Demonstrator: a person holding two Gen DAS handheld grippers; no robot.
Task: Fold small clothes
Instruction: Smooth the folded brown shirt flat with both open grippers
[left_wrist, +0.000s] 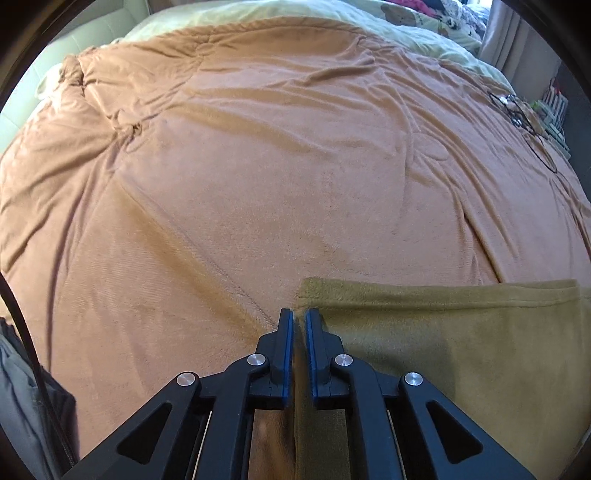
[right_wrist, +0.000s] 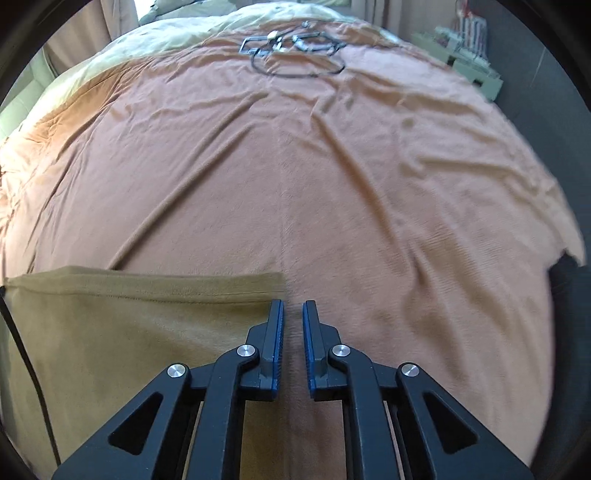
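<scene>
An olive-mustard fleece garment (left_wrist: 443, 332) lies flat on the orange bedspread (left_wrist: 258, 166), its hemmed edge facing away. My left gripper (left_wrist: 299, 314) is at the garment's far left corner with its jaws nearly closed, and the cloth edge runs between them. In the right wrist view the same garment (right_wrist: 129, 325) fills the lower left. My right gripper (right_wrist: 293, 304) stands just past its far right corner, jaws slightly apart over the bedspread (right_wrist: 332, 166), nothing between them.
Black cables and small devices (right_wrist: 291, 48) lie at the far end of the bed, also showing in the left wrist view (left_wrist: 521, 110). Pale green bedding (left_wrist: 258, 14) lies beyond. Grey fabric (left_wrist: 22, 406) hangs at the left. A shelf (right_wrist: 465, 48) stands at the far right.
</scene>
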